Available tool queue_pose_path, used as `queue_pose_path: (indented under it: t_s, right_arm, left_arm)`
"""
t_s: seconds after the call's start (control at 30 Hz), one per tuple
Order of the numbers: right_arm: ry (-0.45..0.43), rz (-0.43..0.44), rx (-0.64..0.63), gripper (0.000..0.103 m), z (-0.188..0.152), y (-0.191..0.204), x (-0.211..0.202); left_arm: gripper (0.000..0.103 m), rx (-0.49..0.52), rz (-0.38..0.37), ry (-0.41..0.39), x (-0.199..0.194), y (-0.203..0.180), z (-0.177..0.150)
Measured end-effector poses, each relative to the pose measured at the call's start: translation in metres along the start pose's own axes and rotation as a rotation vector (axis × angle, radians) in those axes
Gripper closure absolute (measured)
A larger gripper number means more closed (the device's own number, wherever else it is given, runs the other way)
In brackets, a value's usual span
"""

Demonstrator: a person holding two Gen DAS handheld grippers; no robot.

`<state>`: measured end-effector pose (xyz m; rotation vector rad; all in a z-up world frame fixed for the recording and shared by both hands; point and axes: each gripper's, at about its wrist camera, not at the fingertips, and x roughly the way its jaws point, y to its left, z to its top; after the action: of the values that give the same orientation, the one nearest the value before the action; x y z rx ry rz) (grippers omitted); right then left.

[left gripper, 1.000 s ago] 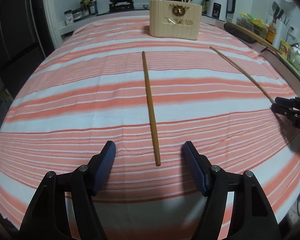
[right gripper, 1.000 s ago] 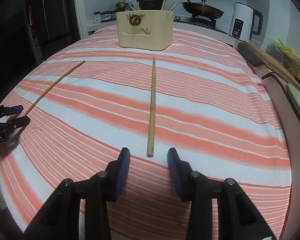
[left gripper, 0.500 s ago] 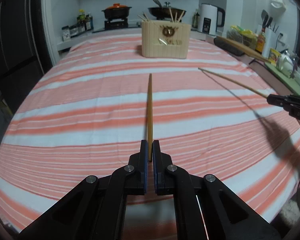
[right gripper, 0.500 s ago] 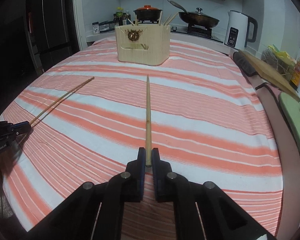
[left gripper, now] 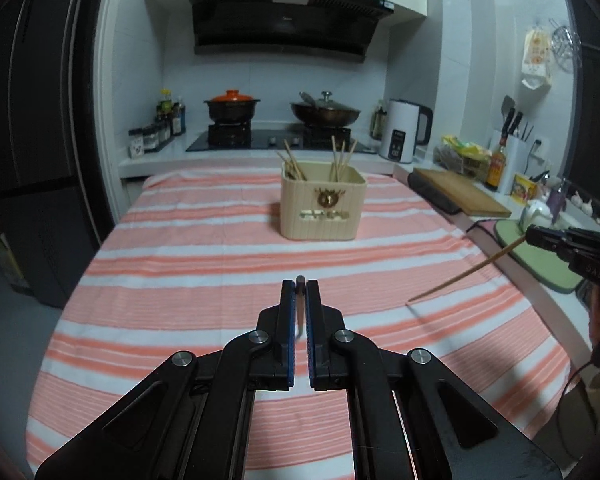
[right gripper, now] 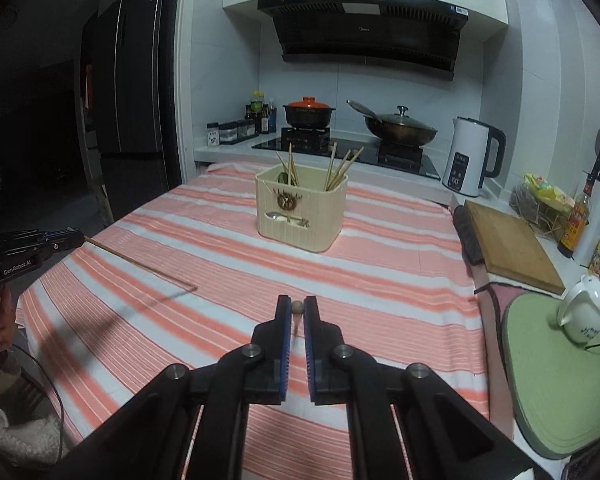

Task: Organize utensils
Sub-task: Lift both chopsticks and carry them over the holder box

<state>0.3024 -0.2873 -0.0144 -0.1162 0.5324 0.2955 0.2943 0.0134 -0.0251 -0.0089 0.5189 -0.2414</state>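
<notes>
Each gripper is shut on a wooden chopstick held above the striped tablecloth. My left gripper (left gripper: pixel 300 286) pinches its chopstick (left gripper: pixel 300 280), which I see end-on; from the right wrist view this gripper (right gripper: pixel 78 238) holds the stick (right gripper: pixel 140 264) slanting down to the right. My right gripper (right gripper: pixel 297 304) pinches its chopstick (right gripper: pixel 297 306), also end-on; in the left wrist view it (left gripper: pixel 533 236) holds the stick (left gripper: pixel 463 276) slanting down to the left. The cream utensil holder (left gripper: pixel 323 208) (right gripper: pixel 301 210) stands ahead at the table's far middle, with several chopsticks in it.
A wooden cutting board (right gripper: pixel 507 244) lies on the right counter, with a green mat (right gripper: pixel 555 372) and a white teapot (right gripper: pixel 583 314) nearer. A stove with pots (left gripper: pixel 232 106) and a white kettle (left gripper: pixel 403 132) stand behind the table. A dark fridge (right gripper: pixel 128 92) is on the left.
Both grippers closed on their chopsticks, lifted them off the tablecloth, and raised and tilted so the sticks now point forward toward the holder.
</notes>
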Motion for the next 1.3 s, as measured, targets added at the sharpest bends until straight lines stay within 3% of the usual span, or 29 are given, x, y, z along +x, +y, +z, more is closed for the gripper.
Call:
queue_pose_path:
  t_s: [0.27, 0.67, 1.0, 1.3]
  right_arm:
    - [-0.059, 0.034, 0.003, 0.097, 0.036, 0.007, -0.020]
    - [0.025, 0.144, 0.040, 0.097, 0.075, 0.012, -0.022]
    - [-0.033, 0.113, 0.022, 0.097, 0.122, 0.012, -0.024]
    - [-0.109, 0.050, 0.017, 0.097, 0.185, 0.002, 0.005]
  left_arm:
    - [0.101, 0.037, -0.063, -0.064, -0.022, -0.013, 0.039]
    - [0.101, 0.044, -0.118, -0.115, -0.030, -0.024, 0.074]
    - [0.101, 0.011, -0.154, -0.154, -0.014, -0.023, 0.131]
    - [0.101, -0.028, -0.127, -0.237, 0.027, -0.016, 0.218]
